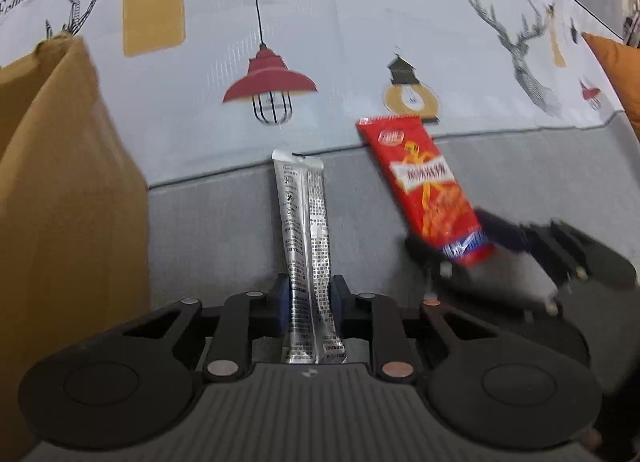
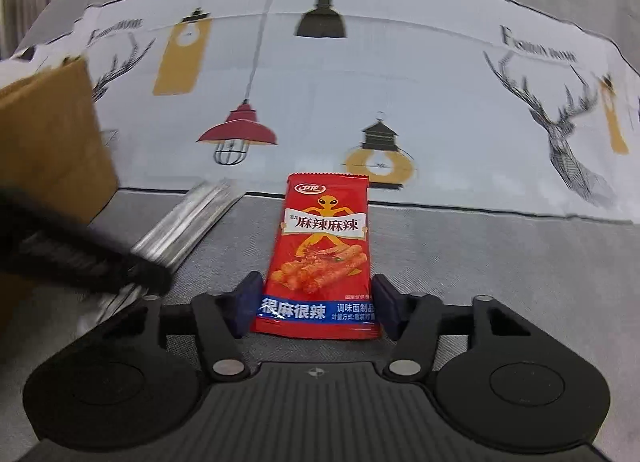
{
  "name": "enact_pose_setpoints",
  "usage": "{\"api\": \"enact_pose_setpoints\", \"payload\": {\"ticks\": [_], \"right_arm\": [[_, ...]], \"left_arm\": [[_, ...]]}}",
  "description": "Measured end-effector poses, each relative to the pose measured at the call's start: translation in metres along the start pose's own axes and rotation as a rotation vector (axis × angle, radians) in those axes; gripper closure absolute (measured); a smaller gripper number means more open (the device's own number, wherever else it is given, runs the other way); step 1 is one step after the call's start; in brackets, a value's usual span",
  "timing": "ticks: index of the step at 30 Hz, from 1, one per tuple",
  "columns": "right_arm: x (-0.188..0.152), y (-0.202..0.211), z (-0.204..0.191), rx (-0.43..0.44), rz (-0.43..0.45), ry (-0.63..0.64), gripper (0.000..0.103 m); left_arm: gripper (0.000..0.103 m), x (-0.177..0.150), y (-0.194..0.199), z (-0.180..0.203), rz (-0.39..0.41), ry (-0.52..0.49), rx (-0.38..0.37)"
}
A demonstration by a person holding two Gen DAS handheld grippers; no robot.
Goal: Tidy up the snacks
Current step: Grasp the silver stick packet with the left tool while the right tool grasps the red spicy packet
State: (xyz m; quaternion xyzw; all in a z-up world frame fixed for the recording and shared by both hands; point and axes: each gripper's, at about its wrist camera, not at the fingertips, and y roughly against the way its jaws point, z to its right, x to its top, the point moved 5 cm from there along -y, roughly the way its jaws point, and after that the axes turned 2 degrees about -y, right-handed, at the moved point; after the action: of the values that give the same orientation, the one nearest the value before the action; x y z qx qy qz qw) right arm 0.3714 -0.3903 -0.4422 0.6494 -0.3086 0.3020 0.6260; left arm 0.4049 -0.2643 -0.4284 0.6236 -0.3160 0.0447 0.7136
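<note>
Item one: silver sachet [image 1: 308, 254], upright between my left fingers [image 1: 309, 304], which are nearly closed and pinch its lower part; it points to 12 o'clock over the grey cloth [image 1: 208, 230].

Item two: red snack packet [image 2: 320, 258], lower end between my right fingers [image 2: 316, 308], about half open, pads against both edges.

Item three: cardboard box [image 1: 60, 202], at 9 o'clock of the left fingers.

Backdrop: lamp-and-deer printed sheet [image 2: 440, 102], at 12 o'clock.
</note>
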Motion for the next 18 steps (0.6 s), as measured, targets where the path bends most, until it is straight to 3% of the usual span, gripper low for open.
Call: {"api": "enact_pose_setpoints", "payload": {"ticks": [1,2,5,9,13,16,18], "right_arm": [[-0.001,0.003,0.0,-0.024,0.002,0.009,0.05],[-0.002,0.007,0.0,-0.058,0.008,0.028,0.053],[-0.005,0.023,0.003,-0.05,0.012,0.026,0.061],[-0.01,0.043,0.013,-0.068,-0.001,-0.027,0.069],[-0.015,0.062,0.019,-0.091,-0.007,-0.09,0.07],[-0.02,0.076,0.016,-0.099,-0.006,-0.078,0.071],[-0.02,0.086,0.016,-0.098,0.005,-0.078,0.071]], "left_arm": [[0.093,-0.005,0.006,0.002,-0.003,-0.011,-0.004],[0.093,-0.009,0.012,0.005,-0.003,-0.022,-0.009],[0.096,-0.019,0.027,0.009,-0.005,-0.041,-0.02],[0.096,-0.033,0.035,0.011,-0.027,-0.051,-0.038],[0.092,-0.042,0.021,0.008,-0.05,-0.043,-0.046],[0.085,-0.037,0.018,0.005,-0.042,-0.018,-0.063],[0.086,-0.034,0.015,0.005,-0.034,-0.018,-0.079]]}}
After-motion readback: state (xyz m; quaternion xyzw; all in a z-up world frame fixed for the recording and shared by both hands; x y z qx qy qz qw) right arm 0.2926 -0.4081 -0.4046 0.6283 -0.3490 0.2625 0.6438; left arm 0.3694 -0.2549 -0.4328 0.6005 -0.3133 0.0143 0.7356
